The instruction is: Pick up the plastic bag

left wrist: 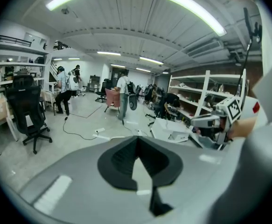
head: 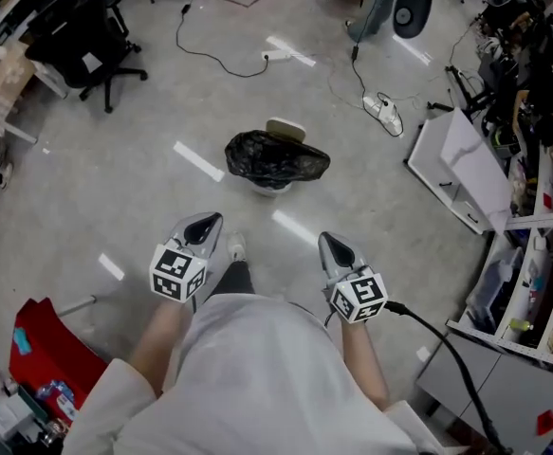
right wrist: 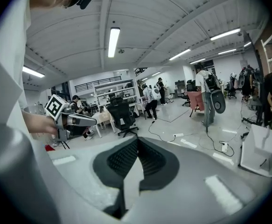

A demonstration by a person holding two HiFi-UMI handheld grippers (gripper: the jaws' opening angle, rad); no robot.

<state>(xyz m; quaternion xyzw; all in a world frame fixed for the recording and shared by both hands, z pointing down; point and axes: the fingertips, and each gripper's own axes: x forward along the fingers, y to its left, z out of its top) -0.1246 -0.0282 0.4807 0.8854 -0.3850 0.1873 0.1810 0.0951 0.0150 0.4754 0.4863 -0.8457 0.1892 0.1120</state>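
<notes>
Closest in, the person's white shirt fills the bottom of the head view, and a bare forearm runs out to each tool. A red thing lies on the floor at the lower left; what it is cannot be told.

The left tool and the right tool are held side by side just in front of the body, above the floor, both pointing forward. In each tool's own view its 2 jaws are pressed fully together with nothing between them. 1 pale shoe shows on the floor between the 2 tools.

Further ahead sits the plastic bag, black and crumpled. It is draped over a small pale bin on the grey floor, well apart from both tools and roughly midway between their lines. A flat beige piece shows just behind the bag.

To the right stand a white cabinet and shelves.

Farther off, a black cable snakes across the floor. A black office chair stands at the upper left.
</notes>
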